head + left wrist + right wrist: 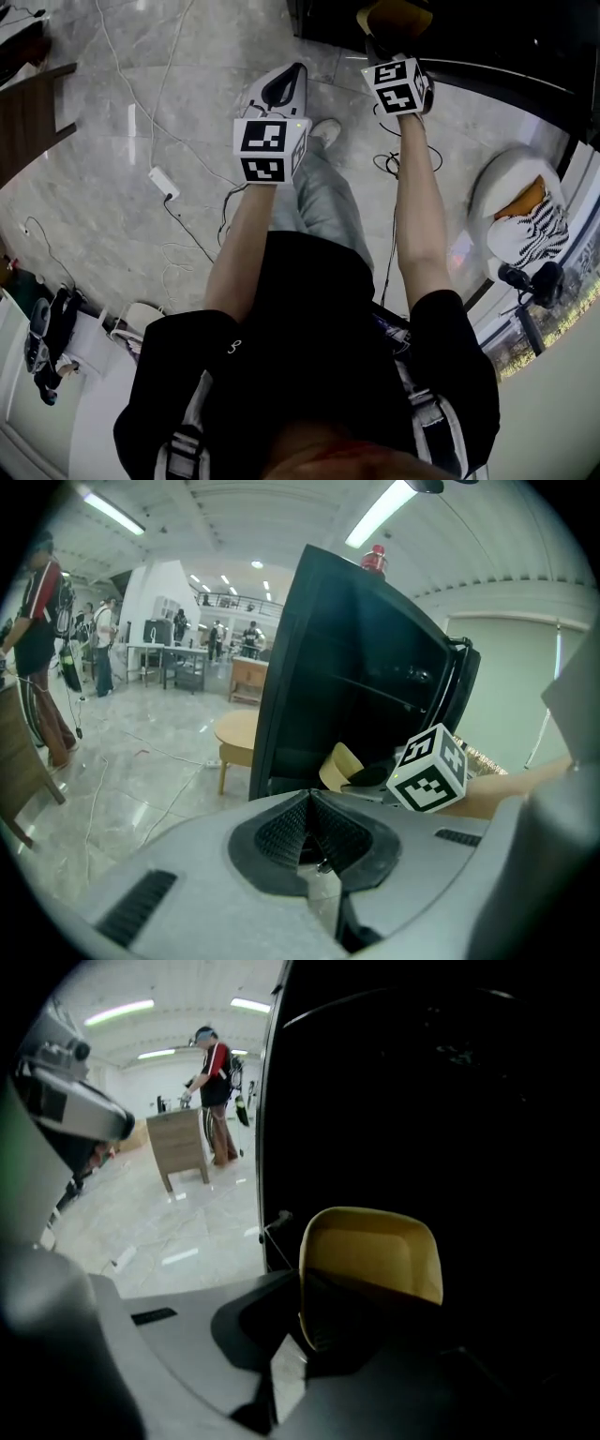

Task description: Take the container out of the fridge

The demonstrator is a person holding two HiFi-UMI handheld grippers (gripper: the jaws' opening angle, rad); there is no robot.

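**Q:** What is shown at the tall black fridge [356, 667]?

**A:** Its dark interior is seen opened toward the marble floor [141, 112]. The yellow container [375, 1251] is pictured low at its mouth, tilted on edge against the darkness. Whether it is fully clear of the cabinet cannot be told.

**Q:** How is it held?

**A:** One wall of it is pinched by the right gripper [305, 1321], whose jaws are clamped on the rim. The left gripper [309, 829] is seen out in front of the fridge, its ribbed pads pressed together on nothing.

**Q:** What is called for if the withdrawal is to be done well?

**A:** The hold is judged narrow, so a slow, straight pull outward is advised. The container should be levelled so that anything inside is not spilled and the fridge's edge is not clipped. Support from beneath could be lent by the idle gripper once its jaws are parted.
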